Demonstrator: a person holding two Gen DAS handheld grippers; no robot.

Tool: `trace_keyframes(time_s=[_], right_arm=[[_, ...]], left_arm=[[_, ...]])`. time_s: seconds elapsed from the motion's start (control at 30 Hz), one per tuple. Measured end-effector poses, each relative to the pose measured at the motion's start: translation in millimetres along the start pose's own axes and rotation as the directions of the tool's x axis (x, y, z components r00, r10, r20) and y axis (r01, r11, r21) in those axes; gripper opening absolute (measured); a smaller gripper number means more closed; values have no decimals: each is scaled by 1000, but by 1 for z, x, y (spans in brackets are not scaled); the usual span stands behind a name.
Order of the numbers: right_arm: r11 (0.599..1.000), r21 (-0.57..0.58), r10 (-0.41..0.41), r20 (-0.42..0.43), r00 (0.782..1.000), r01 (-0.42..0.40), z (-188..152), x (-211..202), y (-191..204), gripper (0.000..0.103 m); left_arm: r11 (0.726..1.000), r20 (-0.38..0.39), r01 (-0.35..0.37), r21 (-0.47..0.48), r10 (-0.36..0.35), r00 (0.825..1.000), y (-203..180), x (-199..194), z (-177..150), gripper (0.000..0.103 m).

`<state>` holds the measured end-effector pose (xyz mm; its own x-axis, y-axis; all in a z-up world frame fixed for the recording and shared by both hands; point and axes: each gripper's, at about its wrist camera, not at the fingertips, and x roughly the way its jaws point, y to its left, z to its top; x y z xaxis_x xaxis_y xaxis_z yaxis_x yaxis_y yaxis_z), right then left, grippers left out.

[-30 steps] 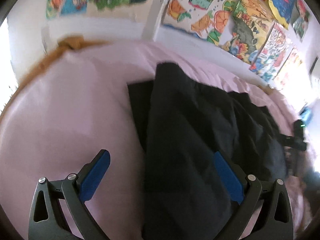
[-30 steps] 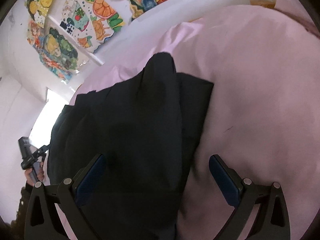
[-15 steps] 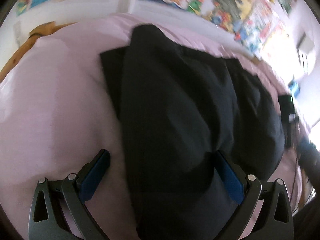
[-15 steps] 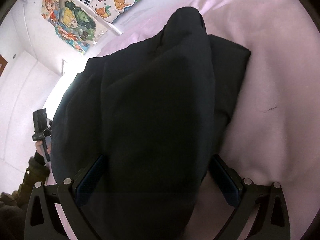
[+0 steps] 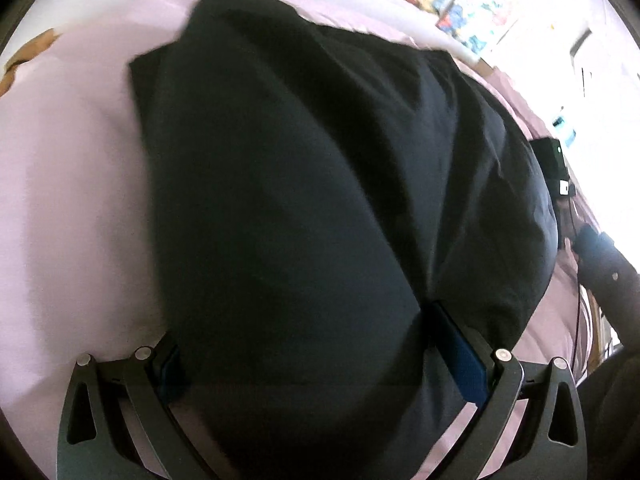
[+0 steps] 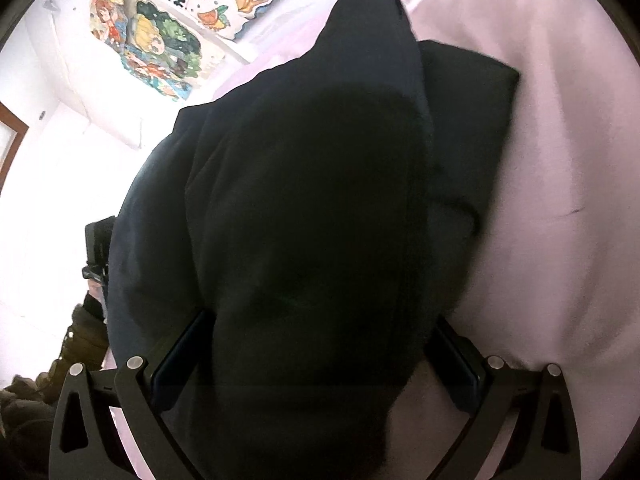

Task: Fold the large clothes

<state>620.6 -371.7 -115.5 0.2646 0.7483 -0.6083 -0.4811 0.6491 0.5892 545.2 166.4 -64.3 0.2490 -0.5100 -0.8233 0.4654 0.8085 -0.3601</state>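
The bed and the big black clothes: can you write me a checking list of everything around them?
Surface: pink bed sheet, bare on either side of the garment.
Job's things: one large black garment, partly folded, with a flat layer showing under the bulkier top fold.
Clutter: nothing seen on the sheet.
Grippers: left gripper and right gripper both open, with the fingers wide apart either side of the fabric's near end.
Cables: a thin dark cable hangs by the far gripper's handle at the right edge of the left wrist view.
Surroundings: colourful pictures on a white wall; a dark sleeve at the bedside; an orange-brown cloth at the bed's far edge.
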Motion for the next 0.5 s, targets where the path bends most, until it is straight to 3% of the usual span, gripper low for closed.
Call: trace_keyframes(time_s=[0.5], right_arm=[[999,-26,-18,11,1000,18,7,8,7,103]], left_arm=[[999,-1,-51,4,51,999,1,4,-4,102]])
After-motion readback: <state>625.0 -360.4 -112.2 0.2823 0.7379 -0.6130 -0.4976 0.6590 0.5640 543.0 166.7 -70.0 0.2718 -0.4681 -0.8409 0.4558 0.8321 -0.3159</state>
